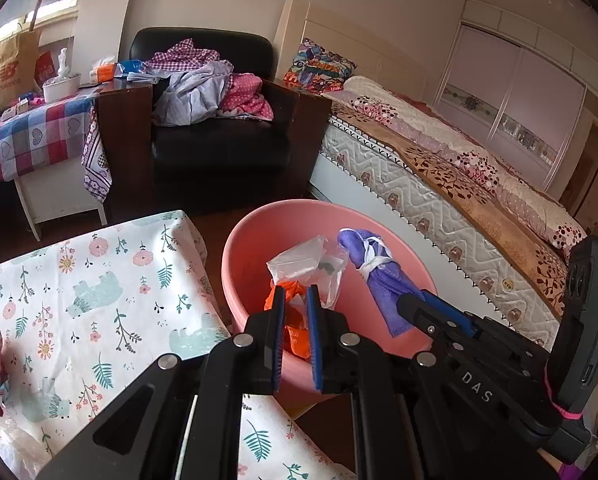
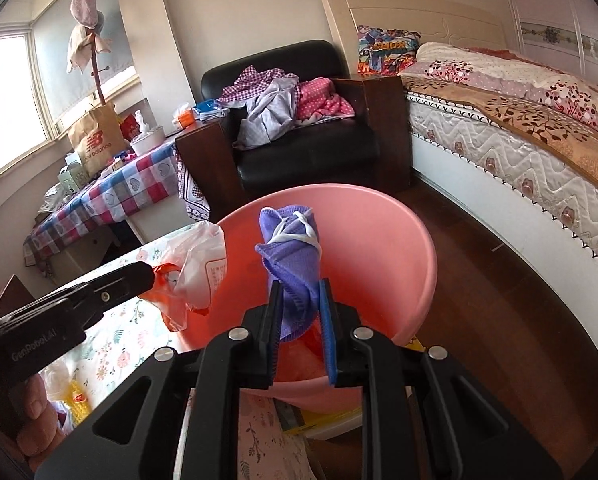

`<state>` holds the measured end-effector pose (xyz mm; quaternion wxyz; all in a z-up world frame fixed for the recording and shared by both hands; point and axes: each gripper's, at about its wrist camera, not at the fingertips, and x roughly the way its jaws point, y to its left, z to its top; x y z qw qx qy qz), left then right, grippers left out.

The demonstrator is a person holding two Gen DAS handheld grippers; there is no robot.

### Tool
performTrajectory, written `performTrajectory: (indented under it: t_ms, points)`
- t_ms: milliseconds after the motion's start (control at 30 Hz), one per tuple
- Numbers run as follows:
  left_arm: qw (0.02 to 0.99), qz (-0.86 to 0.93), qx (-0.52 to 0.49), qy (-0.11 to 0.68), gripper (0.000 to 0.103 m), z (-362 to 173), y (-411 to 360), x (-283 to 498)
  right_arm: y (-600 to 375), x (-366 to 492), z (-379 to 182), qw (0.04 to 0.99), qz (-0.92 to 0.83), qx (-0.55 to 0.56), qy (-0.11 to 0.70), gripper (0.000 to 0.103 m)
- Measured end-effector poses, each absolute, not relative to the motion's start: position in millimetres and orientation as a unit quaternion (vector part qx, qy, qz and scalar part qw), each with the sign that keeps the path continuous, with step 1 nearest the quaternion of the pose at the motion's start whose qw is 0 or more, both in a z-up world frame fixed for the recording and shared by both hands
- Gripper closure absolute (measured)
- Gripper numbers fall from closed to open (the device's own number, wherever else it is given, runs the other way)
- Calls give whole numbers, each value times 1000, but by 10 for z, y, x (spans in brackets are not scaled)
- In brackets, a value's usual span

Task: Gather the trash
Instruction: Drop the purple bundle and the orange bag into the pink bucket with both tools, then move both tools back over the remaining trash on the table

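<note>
The pink basin (image 2: 403, 248) is the landmark. The left gripper (image 1: 295, 322) is above the basin's near rim, its jaws closed on an orange and clear plastic bag (image 1: 305, 270) that sticks up beyond the fingertips. The right gripper (image 2: 302, 320) is over the basin's middle, its jaws clamped on a rolled purple face mask (image 2: 289, 256), which stands upright above the fingertips.

Count by kind:
Pink basin (image 1: 399, 256): 1.
Trash items held over basin: 2 – purple cloth bundle (image 2: 293, 268), 1; clear-and-orange plastic bag (image 2: 197, 268), 1.
Grippers: 2 – left gripper (image 1: 296, 330), right gripper (image 2: 301, 330).
Desks: 2 – floral-cloth desk (image 1: 99, 280), checked-cloth desk (image 1: 35, 136).
Black armchair (image 1: 219, 152): 1.
Bed (image 1: 439, 168): 1.
Brown paper bag (image 2: 97, 140): 1.
</note>
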<state>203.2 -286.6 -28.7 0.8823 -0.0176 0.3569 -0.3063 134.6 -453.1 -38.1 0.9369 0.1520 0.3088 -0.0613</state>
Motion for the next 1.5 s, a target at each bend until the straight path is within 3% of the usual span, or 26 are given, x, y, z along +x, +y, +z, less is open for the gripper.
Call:
performTrajectory:
  t_ms: [267,400,633,700,733,767,1200,1500]
  points:
    - [882,-304,-15,360,91,-323,-2867,2015,-4535,1408,-442,932,-63,154,322,83]
    - [884,-305,-20,355,74,-273,-2846,1989,-4544,1395,-424,932,-65,156,320,83]
    - [890,-313,-22,330,73,-108,-2750,1856,-4516,1356,-380,932,-70,150,322,83]
    - [892,-316,-18,323,72,-61,-2717,1799,-4498,1341,-369,932,-67,152,323,75]
    - [892,-318,-15,319,72,-39,-2700,1771,-4482,1319,-356,932,-65,154,321,64]
    - [893,-320,-12,315,71,-16,-2675,1737,-4471,1298,-346,933,-63,155,318,60]
    - [900,-312,-12,305,56,109,-2222,1401,-3965,1033,-79,948,-17,131,288,60]
    - [911,-281,-9,301,56,127,-1647,1104,-3386,951,33,953,45,85,286,57]
